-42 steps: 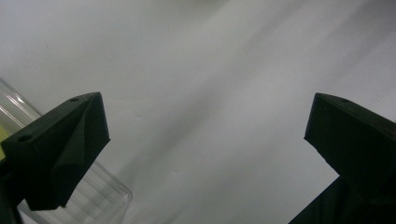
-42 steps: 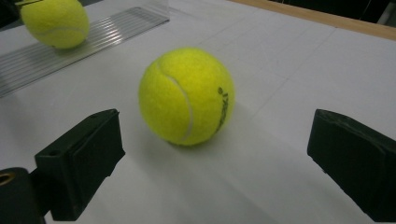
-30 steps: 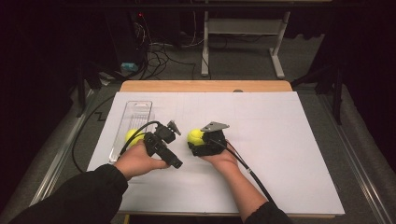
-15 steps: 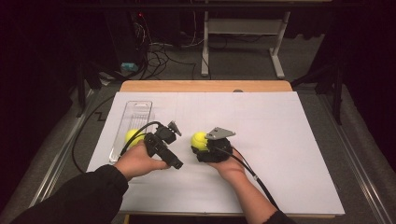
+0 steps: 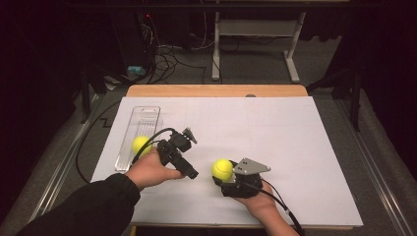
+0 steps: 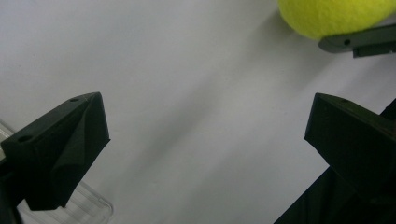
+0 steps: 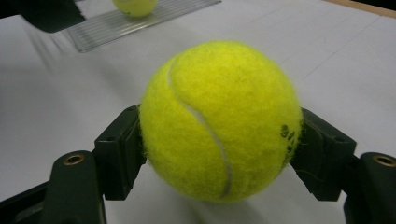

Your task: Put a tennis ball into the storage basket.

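Clear tray [image 5: 147, 118] holds 1 tennis ball [image 5: 140, 144] — right gripper [image 5: 222, 173] clamps another ball [image 5: 222, 169].

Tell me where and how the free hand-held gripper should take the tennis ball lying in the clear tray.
Grip the tennis ball in the tray across its widest middle, coming down from above with the left hand-held gripper, whose jaws stand open. The clear tray is long and narrow with low walls, so I would set the jaws along its length, not across the walls. A round ball likely slips if pinched off-centre.
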### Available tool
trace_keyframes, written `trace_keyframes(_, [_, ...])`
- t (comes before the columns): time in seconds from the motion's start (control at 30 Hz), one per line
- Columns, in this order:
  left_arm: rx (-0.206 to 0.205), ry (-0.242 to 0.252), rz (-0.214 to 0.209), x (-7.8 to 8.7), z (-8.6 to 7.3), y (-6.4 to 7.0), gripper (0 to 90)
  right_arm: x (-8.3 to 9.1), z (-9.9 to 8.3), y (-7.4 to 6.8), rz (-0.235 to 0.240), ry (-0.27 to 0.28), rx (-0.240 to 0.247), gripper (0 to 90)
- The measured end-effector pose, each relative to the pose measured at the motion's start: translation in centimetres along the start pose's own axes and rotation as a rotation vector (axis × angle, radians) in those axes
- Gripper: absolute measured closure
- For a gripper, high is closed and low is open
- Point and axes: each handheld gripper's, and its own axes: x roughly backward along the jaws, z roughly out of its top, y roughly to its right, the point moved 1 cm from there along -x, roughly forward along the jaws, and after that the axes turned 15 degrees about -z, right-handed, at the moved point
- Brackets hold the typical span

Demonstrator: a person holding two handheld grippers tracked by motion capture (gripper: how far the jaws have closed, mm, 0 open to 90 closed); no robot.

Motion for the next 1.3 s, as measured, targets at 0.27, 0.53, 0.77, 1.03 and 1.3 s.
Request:
trace_keyframes(0.27, [-0.038, 0.01, -0.015, 0.5, 0.9, 1.8, 0.5, 0.7, -0.5, -1.0, 0.032, 0.012, 0.02, 27.5])
trace_keyframes(0.53, [-0.063, -0.01, -0.027, -0.5, 1.9, 3.2, 0.5, 0.4, -0.5, -1.7, 0.057, 0.019, 0.021, 27.5])
trace_keyframes(0.77, [-0.073, -0.039, -0.047, -1.6, 2.9, 3.8, 0.5, 0.3, -0.3, -2.2, 0.078, 0.032, 0.017, 27.5])
trace_keyframes(1.03, [-0.07, -0.088, -0.085, -3.6, 3.7, 4.3, 0.9, 0.5, 0.1, -2.6, 0.086, 0.057, 0.021, 27.4])
trace_keyframes(1.3, [-0.053, -0.103, -0.128, -4.2, 3.7, 4.0, 15.4, 0.7, 0.4, -2.7, 0.071, 0.078, 0.014, 27.3])
